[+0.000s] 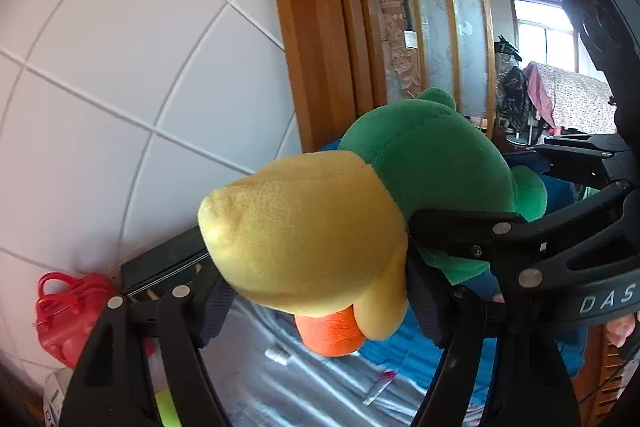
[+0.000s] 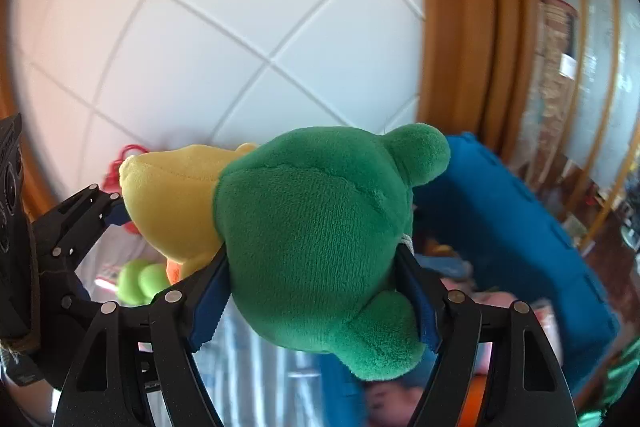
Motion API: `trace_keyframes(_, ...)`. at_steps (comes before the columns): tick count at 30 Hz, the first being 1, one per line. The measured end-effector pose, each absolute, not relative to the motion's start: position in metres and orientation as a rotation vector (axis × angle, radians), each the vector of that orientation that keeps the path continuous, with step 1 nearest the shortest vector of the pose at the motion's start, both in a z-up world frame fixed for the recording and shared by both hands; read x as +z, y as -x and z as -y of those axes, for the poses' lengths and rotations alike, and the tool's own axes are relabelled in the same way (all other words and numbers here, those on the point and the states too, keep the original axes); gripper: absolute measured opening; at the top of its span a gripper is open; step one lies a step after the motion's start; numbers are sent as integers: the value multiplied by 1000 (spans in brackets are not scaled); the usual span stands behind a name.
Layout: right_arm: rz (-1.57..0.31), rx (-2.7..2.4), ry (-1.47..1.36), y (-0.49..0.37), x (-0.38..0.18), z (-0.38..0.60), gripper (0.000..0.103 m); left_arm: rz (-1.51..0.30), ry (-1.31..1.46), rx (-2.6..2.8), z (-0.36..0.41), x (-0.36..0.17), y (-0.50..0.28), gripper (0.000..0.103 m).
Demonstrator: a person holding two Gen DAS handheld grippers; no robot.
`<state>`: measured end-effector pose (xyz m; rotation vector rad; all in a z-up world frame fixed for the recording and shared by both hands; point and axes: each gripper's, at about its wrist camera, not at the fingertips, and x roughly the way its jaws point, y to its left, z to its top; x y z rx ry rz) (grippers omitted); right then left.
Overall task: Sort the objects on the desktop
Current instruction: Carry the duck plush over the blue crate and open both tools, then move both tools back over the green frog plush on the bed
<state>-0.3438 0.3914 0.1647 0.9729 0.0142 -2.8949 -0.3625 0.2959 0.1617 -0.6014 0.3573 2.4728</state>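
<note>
A plush toy [image 1: 304, 235] with a green body, a yellow head and an orange beak hangs in the air, carried by both grippers. In the left wrist view my left gripper [image 1: 320, 303] is shut on the yellow head, its blue pads [image 1: 214, 307] pressing into both sides. In the right wrist view my right gripper [image 2: 316, 301] is shut on the green body [image 2: 316, 227], and the pads [image 2: 208, 307] dent the plush. The toy hides most of what lies below it.
A white tiled wall [image 1: 120, 67] and a wooden door frame [image 1: 316, 27] stand behind. Below lie a foil-covered tabletop [image 1: 280, 387], a red bag [image 1: 68, 311] by the wall, a dark box [image 1: 168, 259], two green balls [image 2: 140, 281] and a blue bin [image 2: 512, 227].
</note>
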Motion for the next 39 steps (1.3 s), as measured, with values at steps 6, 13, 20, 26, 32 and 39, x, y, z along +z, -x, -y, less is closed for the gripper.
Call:
trace_keyframes(6,88,-2984,-1103,370,144,-480,76,-392,701,2352,-398,141,403,76)
trace_keyframes(13,317,-2966,-1219,385,107,-552,80,-488,818,2299,-464,108,436,81)
trace_keyframes(20,452,-2957,-1253,393,95,-575,87,-529,905,2351,-462,94,427,82)
trace_keyframes(26,398,-3002,-1184,375,115,-566,98,-488,859,2407,-434,97,409,82)
trace_keyframes(32,318,-3055,-1072,347,137,-539,103,-419,793,2479,-392,109,389,82)
trace_keyframes(39,200,-3115,-992,310,153,-496,103,-293,711,2558,-338,120,356,84)
